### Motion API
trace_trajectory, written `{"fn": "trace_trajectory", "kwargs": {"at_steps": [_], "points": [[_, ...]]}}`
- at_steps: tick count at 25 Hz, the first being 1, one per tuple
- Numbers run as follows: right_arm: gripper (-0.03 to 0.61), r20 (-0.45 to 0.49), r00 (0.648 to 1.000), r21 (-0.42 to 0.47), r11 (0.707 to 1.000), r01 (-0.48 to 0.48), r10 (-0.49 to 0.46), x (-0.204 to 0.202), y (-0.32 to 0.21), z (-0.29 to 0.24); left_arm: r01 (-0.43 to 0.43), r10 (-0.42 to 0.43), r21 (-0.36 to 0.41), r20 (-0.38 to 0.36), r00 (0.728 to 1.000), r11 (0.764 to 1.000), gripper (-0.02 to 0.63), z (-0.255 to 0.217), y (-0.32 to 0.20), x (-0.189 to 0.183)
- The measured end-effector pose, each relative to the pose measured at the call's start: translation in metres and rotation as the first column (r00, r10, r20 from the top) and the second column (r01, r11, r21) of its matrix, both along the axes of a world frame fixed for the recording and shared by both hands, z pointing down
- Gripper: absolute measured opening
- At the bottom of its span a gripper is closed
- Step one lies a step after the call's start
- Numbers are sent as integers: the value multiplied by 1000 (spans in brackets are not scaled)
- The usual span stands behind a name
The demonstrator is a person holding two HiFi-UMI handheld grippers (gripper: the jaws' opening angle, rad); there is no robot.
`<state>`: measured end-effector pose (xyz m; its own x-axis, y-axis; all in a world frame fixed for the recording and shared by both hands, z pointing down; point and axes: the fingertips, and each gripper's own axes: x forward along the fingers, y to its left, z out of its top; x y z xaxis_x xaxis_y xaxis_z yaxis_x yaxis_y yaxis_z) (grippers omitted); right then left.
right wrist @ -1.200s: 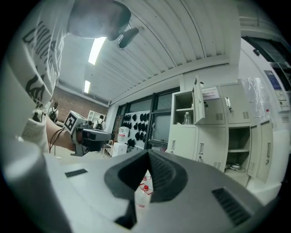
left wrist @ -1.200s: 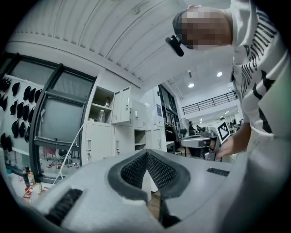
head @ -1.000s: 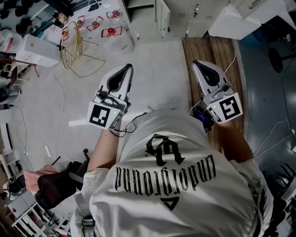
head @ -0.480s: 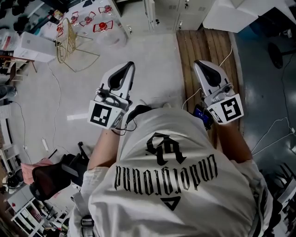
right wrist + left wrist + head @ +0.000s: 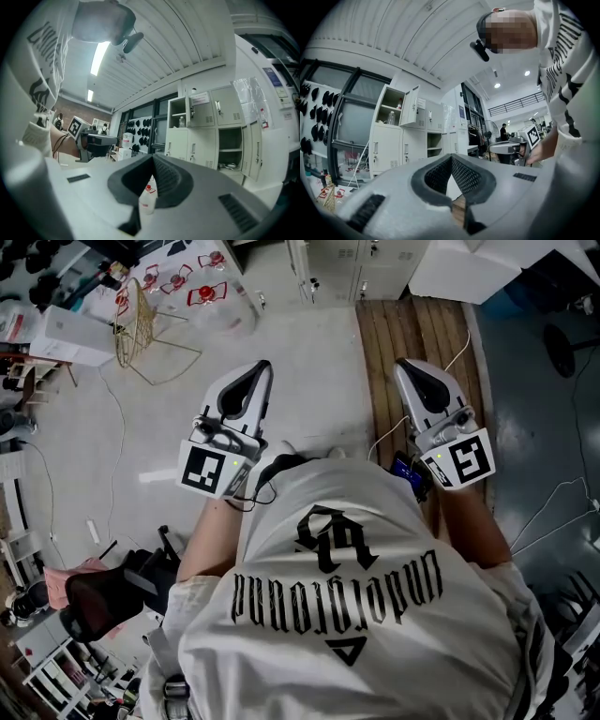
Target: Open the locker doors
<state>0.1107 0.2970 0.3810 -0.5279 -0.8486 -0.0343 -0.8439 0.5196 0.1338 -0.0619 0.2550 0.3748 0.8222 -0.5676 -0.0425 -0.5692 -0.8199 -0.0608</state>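
The left gripper (image 5: 451, 158) is pointing level toward a bank of pale grey metal lockers (image 5: 401, 140). Its two white jaws with black ribbed pads are lying clenched together, tip meeting tip, and they are gripping nothing. Only a sliver of brown floor is showing through the small gap behind the tips. In the head view the left gripper (image 5: 262, 367) is hovering over the light concrete floor (image 5: 309, 381) and touching nothing.

The right gripper (image 5: 153, 158) is also pressing its jaws fully together and grasping nothing. A clear plastic bottle with a red cap (image 5: 146, 199) is showing through the gap behind its tips, but it is standing far off on the floor, not between the pads. In the head view the right gripper (image 5: 401, 365) is hanging above a strip of brown wooden planks (image 5: 412, 329).

The lockers are standing well apart from both grippers, ahead of them, and are just showing at the top edge of the head view (image 5: 361, 268). In the left gripper view one upper locker door (image 5: 410, 107) is standing open beside a compartment with a clear bottle on its shelf (image 5: 391, 117). A middle compartment (image 5: 434, 140) further right is also gaping open. The lower doors with upright handles (image 5: 386, 149) are sitting shut. The right gripper view is showing the same lockers (image 5: 192, 145) from the other side, with the same compartments open.
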Motion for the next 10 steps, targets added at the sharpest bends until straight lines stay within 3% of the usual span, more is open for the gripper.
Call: {"fn": "trace_trajectory", "kwargs": {"at_steps": [10], "points": [[5, -4, 1000, -1, 1000, 18, -18, -4, -3, 2, 12, -12, 18, 9, 1000, 1000, 6, -4, -1, 0]]}}
